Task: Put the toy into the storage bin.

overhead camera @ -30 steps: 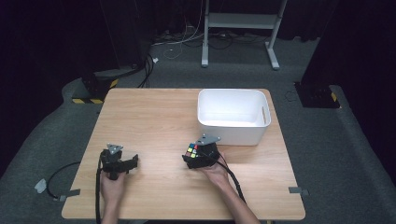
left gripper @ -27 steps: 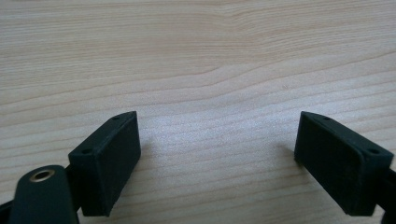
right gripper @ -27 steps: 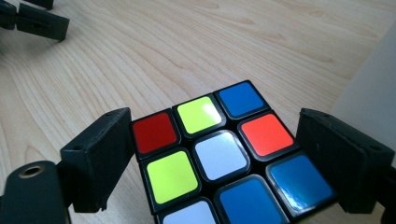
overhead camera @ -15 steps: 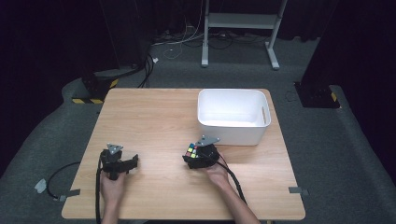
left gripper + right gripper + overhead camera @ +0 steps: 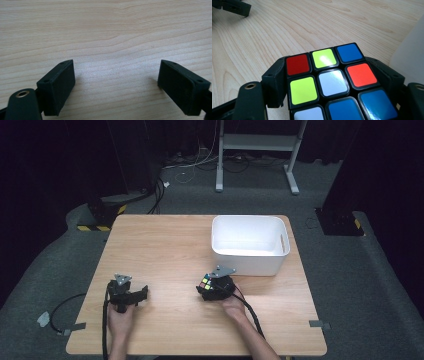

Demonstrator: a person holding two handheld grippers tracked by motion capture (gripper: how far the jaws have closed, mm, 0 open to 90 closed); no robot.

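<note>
Glossy scrambled puzzle cube [image 5: 332, 85] clamped btwn right gripper [image 5: 216, 285] jaws, left gripper [image 5: 117, 87] jaws wide apart over grainy wood table [image 5: 165, 245], smooth white rectangular plastic bin [image 5: 248, 245] nearby.

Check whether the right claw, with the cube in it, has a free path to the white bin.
Probably yes. The right claw is shut on the puzzle cube, near the white bin, whose top is open. Only bare table lies between them; the left claw sits well off to the side.

A scrambled puzzle cube [image 5: 332, 85], clamped in the right gripper [image 5: 214, 287], near the white bin [image 5: 248, 245].
</note>
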